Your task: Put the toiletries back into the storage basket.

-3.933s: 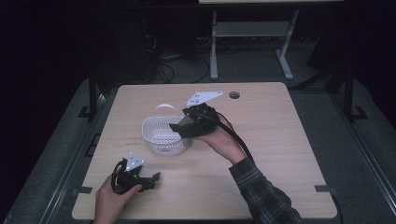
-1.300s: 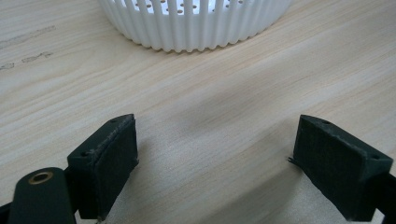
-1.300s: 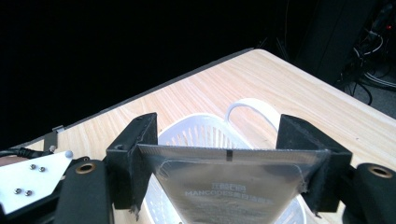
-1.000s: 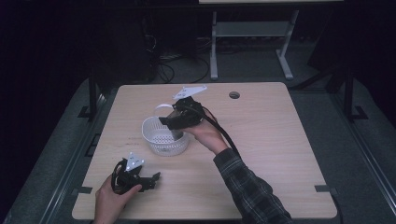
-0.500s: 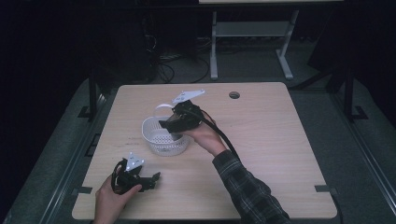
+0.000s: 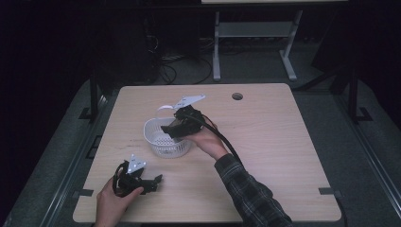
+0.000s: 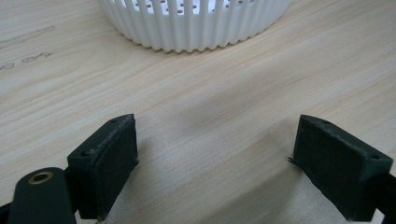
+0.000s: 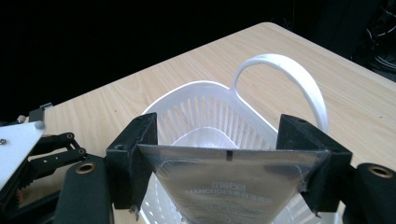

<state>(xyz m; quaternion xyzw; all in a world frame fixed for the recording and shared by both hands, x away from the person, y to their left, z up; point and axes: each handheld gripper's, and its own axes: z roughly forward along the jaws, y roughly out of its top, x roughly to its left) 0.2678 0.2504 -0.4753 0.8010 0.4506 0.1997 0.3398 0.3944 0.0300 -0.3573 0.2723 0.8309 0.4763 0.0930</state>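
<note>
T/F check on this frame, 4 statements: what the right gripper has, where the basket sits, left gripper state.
1. The right gripper holds a silvery packet between its jaws. True.
2. The packet already lies flat on the bottom of the white basket. False: it is above the basket's opening, with both pads on its edges.
3. The left gripper is clamped on the basket's handle. False: its jaws stand open over bare table, with the basket apart from it.
4. The basket's handle arches on the far side of the basket in the right gripper view. True.
</note>
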